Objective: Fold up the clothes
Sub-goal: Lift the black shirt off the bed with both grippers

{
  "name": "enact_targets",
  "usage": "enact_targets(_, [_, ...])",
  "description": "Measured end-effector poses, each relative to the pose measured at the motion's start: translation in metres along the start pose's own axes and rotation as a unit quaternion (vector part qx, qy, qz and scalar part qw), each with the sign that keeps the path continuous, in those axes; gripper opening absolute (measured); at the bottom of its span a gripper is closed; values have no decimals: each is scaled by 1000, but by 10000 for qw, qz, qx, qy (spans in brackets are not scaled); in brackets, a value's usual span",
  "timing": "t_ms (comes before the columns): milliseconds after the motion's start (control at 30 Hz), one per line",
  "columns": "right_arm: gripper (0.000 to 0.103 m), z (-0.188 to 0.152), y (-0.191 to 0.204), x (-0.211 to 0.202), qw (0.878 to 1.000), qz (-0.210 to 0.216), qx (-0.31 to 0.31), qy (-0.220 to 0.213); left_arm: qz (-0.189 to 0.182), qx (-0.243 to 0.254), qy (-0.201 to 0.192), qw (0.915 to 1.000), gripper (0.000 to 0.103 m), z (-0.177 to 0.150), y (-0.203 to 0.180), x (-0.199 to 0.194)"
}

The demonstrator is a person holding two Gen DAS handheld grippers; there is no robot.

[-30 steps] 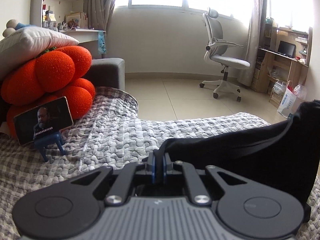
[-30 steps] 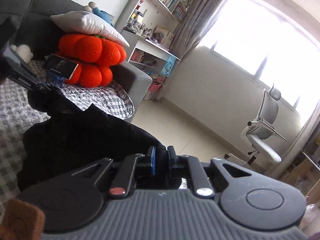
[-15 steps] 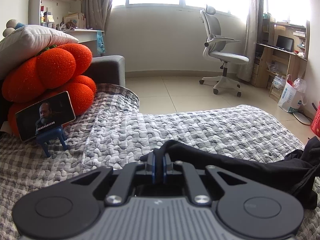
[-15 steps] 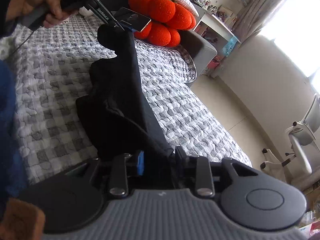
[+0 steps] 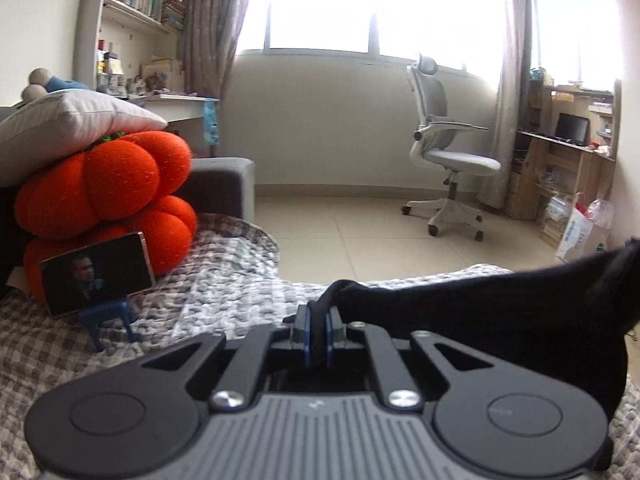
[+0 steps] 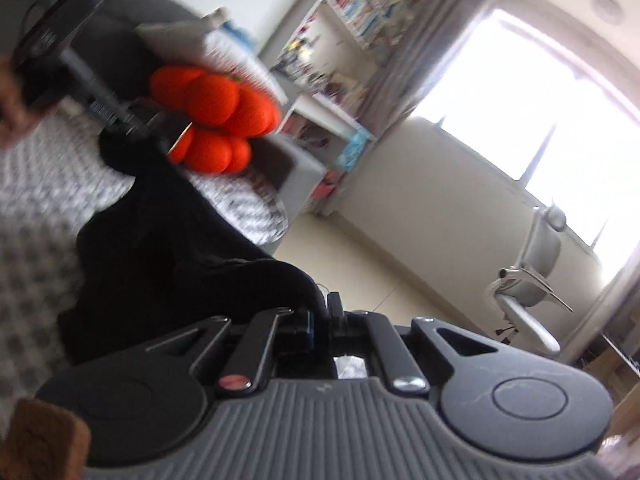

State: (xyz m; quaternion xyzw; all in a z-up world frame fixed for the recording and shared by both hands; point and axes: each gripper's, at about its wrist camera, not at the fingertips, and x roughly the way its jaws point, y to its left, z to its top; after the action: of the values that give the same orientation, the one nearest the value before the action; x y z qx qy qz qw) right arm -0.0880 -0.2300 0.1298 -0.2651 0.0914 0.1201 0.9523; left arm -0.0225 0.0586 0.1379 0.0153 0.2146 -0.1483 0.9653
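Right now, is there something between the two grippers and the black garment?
No. The left gripper and the right gripper are each shut directly on the black garment, with nothing visible in between. The phone stands off to the left.

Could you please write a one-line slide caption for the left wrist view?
Left gripper pinches an edge of the black garment above the checked quilt, facing a phone propped before orange cushions.

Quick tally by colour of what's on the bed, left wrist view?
Black: 1, the black garment, pinched by the left gripper
Orange: 1, the stacked orange pumpkin-shaped plush cushion
White: 1, the white pillow on top of it
Blue: 1, the small blue chair-shaped stand holding a phone
Total: 4 things, plus the phone
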Motion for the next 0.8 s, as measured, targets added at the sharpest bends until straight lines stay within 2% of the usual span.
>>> enact_targets(67, [5,14,-22,0,9981,-453,388,-126,-126,-28,135,9998,19,0,-5,12])
enact_targets(100, [5,18,-31,4,9964,-692,487,-91,-186,-42,204,9996,34,0,-7,18])
enact_targets(167, [5,19,-47,15,9920,-1040,704,97,-58,-32,438,9990,46,-9,-8,33])
enact_targets(200, [5,15,-56,24,9897,-1073,910,264,-15,-28,551,9985,46,-14,-8,40])
enact_targets(333, [5,-17,-76,58,9773,-920,1632,990,-238,-43,929,9954,47,-39,-13,54])
enact_targets(433, [5,-35,-76,69,9680,-989,1901,1304,-325,221,1055,9936,55,-50,-24,59])
enact_targets(567, [5,-38,-82,67,9643,-1043,2101,1229,-631,586,1086,9903,61,-51,-46,67])
enact_targets(633, [5,-35,-84,63,9648,-1058,2125,1131,-674,836,999,9892,73,-46,-60,74])
enact_targets(667, [5,-32,-84,60,9663,-1090,2078,1063,-642,899,988,9890,86,-42,-65,80])
enact_targets(733, [5,-26,-84,54,9687,-1139,1998,930,-672,729,1122,9887,89,-38,-64,96])
enact_targets(800, [5,-20,-86,47,9701,-1111,1999,812,-850,280,1342,9869,89,-38,-56,116])
